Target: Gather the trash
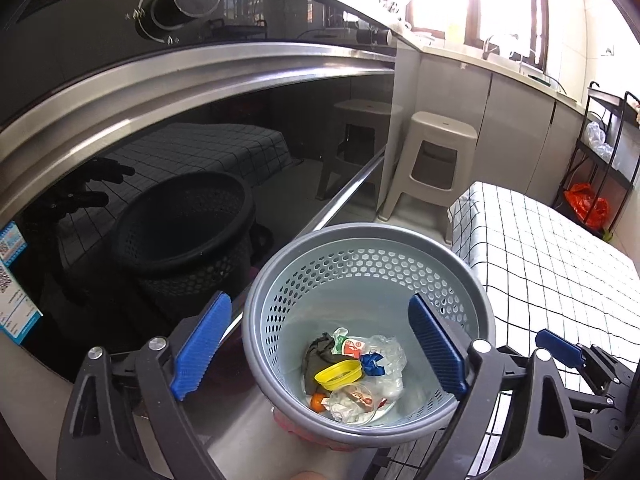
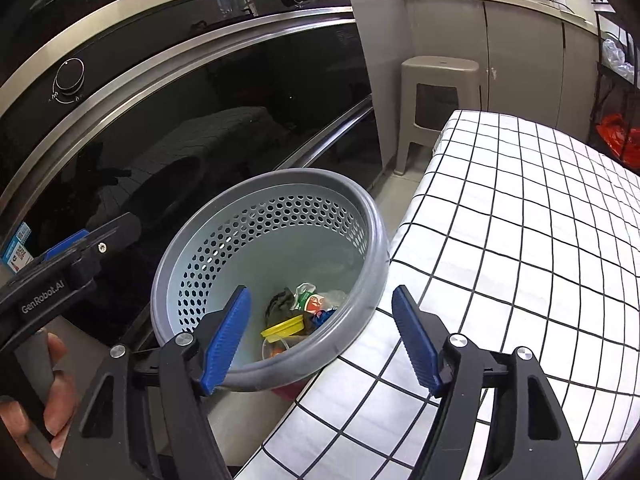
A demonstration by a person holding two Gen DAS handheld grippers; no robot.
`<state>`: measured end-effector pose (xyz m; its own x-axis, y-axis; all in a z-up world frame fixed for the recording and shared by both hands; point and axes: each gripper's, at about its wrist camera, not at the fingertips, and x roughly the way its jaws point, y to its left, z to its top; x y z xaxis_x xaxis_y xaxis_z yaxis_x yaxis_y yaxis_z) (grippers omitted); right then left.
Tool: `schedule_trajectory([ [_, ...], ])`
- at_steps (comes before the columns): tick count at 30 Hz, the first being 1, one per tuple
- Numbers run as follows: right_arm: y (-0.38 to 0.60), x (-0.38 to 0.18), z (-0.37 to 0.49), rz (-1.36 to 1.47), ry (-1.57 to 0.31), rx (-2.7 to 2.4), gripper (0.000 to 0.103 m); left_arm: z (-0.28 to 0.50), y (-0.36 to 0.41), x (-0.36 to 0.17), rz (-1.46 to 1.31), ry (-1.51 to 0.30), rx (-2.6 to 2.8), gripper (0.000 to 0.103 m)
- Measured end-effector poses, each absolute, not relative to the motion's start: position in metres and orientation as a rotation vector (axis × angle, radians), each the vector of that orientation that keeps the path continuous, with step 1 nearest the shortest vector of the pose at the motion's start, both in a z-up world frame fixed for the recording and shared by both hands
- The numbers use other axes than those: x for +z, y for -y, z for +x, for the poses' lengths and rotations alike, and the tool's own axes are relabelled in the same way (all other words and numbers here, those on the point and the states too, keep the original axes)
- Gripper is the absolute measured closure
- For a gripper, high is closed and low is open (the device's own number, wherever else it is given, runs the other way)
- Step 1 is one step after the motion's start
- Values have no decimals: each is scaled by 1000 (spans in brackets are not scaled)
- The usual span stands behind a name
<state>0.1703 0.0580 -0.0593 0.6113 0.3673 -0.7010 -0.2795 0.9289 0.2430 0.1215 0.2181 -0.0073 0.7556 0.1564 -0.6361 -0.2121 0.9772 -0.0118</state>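
**Both claws empty above the filled bin**

Left gripper [image 1: 320, 344]: jaws spread wide, holding nothing, aimed straight down into the grey perforated wastebasket [image 1: 476, 280]. Below and ahead: collected trash [image 1: 356, 372] on the bin floor. Right gripper [image 2: 320, 336]: also parted and empty, straddling the rim nearest the checked tablecloth [image 2: 520, 220]. Left nearer the bin's centre.

The left hand-held gripper [image 1: 320, 348] hangs above a grey perforated bin [image 1: 472, 280] with its blue pads spread wide and nothing between them. In the bin's bottom lie a yellow cap [image 1: 338, 374], crumpled clear plastic [image 1: 386, 354], a dark rag [image 1: 318, 354] and a small orange piece [image 1: 317, 401]. The bin stands between a black glass oven door [image 1: 180, 160] and a surface under a checked cloth [image 1: 540, 248]. A beige stool [image 1: 434, 160] stands further back. The right hand-held gripper [image 1: 560, 346] shows at the right edge.
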Motion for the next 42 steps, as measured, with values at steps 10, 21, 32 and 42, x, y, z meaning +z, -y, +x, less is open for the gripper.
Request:
schedule_trajectory([
  [10,-56,-54,160,122,-806,346,31,115,-214,-3,-65,-662,198,9],
  [21,-48,-48,151,129,-791,319,31,113,-213,-3,-53,-663,200,7],
  [32,-48,-47,147,124,-787,310,31,114,-211,-4,-51,-674,197,6],
  [42,-51,-47,147,119,-786,309,31,114,-210,-5,-43,-676,205,6],
])
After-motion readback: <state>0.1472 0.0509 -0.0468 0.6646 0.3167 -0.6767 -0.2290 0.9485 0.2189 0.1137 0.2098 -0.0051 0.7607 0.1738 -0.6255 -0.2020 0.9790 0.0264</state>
